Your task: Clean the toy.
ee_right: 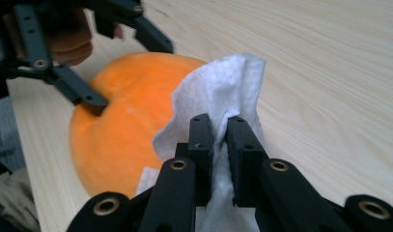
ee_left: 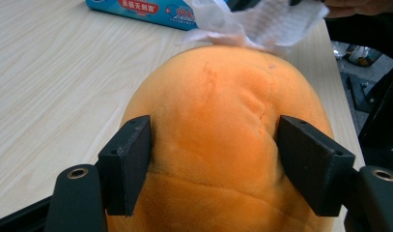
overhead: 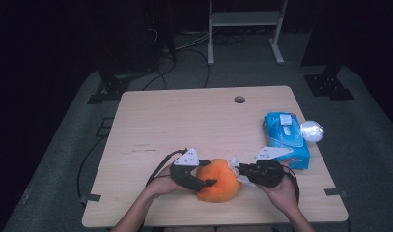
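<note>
A round orange plush toy (overhead: pixel 218 181) lies near the table's front edge. My left gripper (overhead: pixel 207 175) comes at it from the left, and its two black pads (ee_left: pixel 129 154) press into the toy's sides (ee_left: pixel 218 96). From the right, my right gripper (overhead: pixel 240 169) holds a crumpled white tissue (ee_right: pixel 223 82), jaws shut on it (ee_right: pixel 220 125). The tissue rests against the toy's far side (ee_right: pixel 121 130). In the right gripper view the left gripper (ee_right: pixel 132 77) straddles the toy.
A blue tissue pack (overhead: pixel 286 140) lies at the table's right edge, with a shiny clear ball-like object (overhead: pixel 311 130) beside it. The wooden table (overhead: pixel 184 116) has a cable hole (overhead: pixel 239 99) at the back. Dark stands and cables lie on the floor beyond.
</note>
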The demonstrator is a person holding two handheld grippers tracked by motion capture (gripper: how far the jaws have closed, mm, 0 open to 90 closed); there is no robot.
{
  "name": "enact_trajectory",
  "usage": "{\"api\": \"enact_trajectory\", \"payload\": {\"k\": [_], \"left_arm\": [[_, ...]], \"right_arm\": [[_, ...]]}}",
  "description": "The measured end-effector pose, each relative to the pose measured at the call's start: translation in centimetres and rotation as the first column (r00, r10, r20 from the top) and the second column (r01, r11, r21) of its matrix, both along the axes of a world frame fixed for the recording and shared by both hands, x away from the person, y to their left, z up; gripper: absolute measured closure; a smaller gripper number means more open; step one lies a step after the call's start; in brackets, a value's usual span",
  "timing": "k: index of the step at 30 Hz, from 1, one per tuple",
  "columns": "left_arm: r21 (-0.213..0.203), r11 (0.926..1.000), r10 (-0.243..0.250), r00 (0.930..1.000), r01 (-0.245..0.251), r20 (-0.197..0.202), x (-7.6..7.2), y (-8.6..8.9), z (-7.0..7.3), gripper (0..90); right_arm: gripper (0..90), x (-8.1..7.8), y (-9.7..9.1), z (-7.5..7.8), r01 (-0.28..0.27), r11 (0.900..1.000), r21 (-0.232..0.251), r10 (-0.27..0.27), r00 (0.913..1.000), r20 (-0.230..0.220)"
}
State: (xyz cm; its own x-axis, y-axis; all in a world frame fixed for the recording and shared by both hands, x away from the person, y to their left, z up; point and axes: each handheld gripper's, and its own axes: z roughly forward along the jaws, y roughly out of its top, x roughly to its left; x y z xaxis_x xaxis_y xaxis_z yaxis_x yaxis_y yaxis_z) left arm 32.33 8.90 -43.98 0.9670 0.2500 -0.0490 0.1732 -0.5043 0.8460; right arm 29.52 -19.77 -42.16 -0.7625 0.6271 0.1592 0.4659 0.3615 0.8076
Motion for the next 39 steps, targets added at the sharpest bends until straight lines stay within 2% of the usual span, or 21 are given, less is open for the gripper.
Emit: {"api": "enact_trajectory", "payload": {"k": [1,3,5,8,10,11,12,13,15,18,21,22,23,24,26,28,31,33,34,36,39], "left_arm": [[0.0,1.0,-0.005,1.0,0.005,0.002,0.0,0.0,0.0,28.9],[0.004,1.0,-0.006,1.0,0.006,0.006,-0.1,-0.1,0.0,28.9],[0.01,0.9999,-0.005,0.9999,0.005,0.014,-0.2,-0.2,0.1,29.0],[0.012,0.9999,-0.007,0.9997,0.007,0.024,-0.4,-0.4,-0.1,29.3],[0.024,0.9996,-0.015,0.9994,0.015,0.03,-0.4,-0.4,0.0,29.2],[0.024,0.9996,-0.017,0.9994,0.017,0.03,-0.4,-0.4,0.1,29.2],[0.019,0.9997,-0.018,0.9994,0.017,0.03,-0.3,-0.4,0.0,29.2],[0.013,0.9998,-0.018,0.9995,0.017,0.025,-0.3,-0.3,-0.1,29.3],[0.015,0.9997,-0.021,0.9996,0.021,0.018,-0.2,-0.2,-0.1,29.3],[0.01,0.9999,-0.014,0.9998,0.013,0.011,-0.1,0.0,-0.1,29.7],[0.014,0.9998,-0.017,0.9997,0.017,0.016,-0.1,-0.1,-0.1,29.6],[0.015,0.9997,-0.018,0.9997,0.018,0.018,-0.1,-0.2,0.0,29.6],[0.013,0.9998,-0.017,0.9997,0.016,0.02,-0.2,-0.3,0.0,29.6],[0.012,0.9998,-0.016,0.9996,0.016,0.021,-0.2,-0.5,-0.1,29.5],[0.014,0.9997,-0.02,0.9993,0.019,0.032,-0.4,-0.7,0.0,29.0],[0.0,0.9999,-0.014,0.9996,0.014,0.024,-0.3,-0.6,0.5,26.0],[-0.011,0.9999,0.004,1.0,-0.004,0.004,-0.1,-0.2,1.1,12.2],[-0.008,1.0,0.001,0.9995,-0.001,-0.031,0.1,-0.3,0.6,12.5],[0.007,1.0,-0.001,0.9998,0.001,-0.018,0.0,-0.5,0.3,14.7],[0.021,0.9997,-0.011,0.9999,0.011,0.003,-0.1,-0.7,0.5,21.8],[0.039,0.9988,-0.03,0.999,0.028,0.035,-0.5,-1.0,1.0,23.1]], "right_arm": [[80.7,-0.2,0.1,0.4,-0.006,0.9999,0.015,0.006,0.9999,0.015],[80.4,-0.8,1.2,1.4,-0.059,0.9966,0.058,0.056,0.9972,0.05],[80.4,-0.9,2.2,1.4,-0.071,0.9972,0.02,0.07,0.9951,0.07],[80.7,-0.1,1.5,-0.1,-0.072,0.9971,0.025,0.072,0.9973,0.018],[80.7,0.1,0.4,-0.1,-0.025,0.9997,-0.001,0.025,0.9997,0.006],[80.6,0.0,0.1,0.0,0.0,0.9999,-0.015,0.0,0.9998,0.02],[80.6,-0.2,-0.1,0.2,0.008,1.0,-0.005,-0.008,0.9997,0.024],[80.6,-0.4,-0.1,0.6,-0.007,0.9996,0.028,0.006,0.9996,0.027],[80.6,-0.7,0.8,1.1,-0.037,0.9991,0.021,0.036,0.9978,0.056],[80.7,-0.3,1.2,0.2,-0.051,0.9987,0.003,0.051,0.9982,0.033],[80.7,0.3,0.1,-0.3,0.009,0.9988,-0.048,-0.009,0.9999,0.014],[80.7,0.4,-0.3,-0.2,0.023,0.9993,-0.03,-0.023,0.9996,0.015],[80.6,0.2,-0.4,0.2,0.019,0.9997,0.013,-0.019,0.9997,0.016],[80.5,-0.1,-0.1,0.5,0.003,0.9995,0.031,-0.004,0.9996,0.027],[80.2,-0.5,0.8,0.8,-0.036,0.9993,0.013,0.035,0.9982,0.048],[80.6,-0.2,1.2,0.1,-0.052,0.9984,-0.021,0.053,0.9979,0.038],[80.7,-0.1,0.5,-0.3,-0.04,0.9987,-0.031,0.041,0.999,0.019],[80.6,-0.1,-0.2,-0.4,-0.031,0.9993,-0.022,0.031,0.9995,0.0],[80.4,0.0,-0.4,-0.3,-0.022,0.9994,-0.028,0.022,0.9998,-0.005],[80.4,-0.2,-0.3,0.5,-0.005,0.9998,-0.021,0.006,0.9997,0.024],[80.3,-0.8,0.7,1.3,-0.035,0.9994,-0.003,0.035,0.9971,0.067]]}}
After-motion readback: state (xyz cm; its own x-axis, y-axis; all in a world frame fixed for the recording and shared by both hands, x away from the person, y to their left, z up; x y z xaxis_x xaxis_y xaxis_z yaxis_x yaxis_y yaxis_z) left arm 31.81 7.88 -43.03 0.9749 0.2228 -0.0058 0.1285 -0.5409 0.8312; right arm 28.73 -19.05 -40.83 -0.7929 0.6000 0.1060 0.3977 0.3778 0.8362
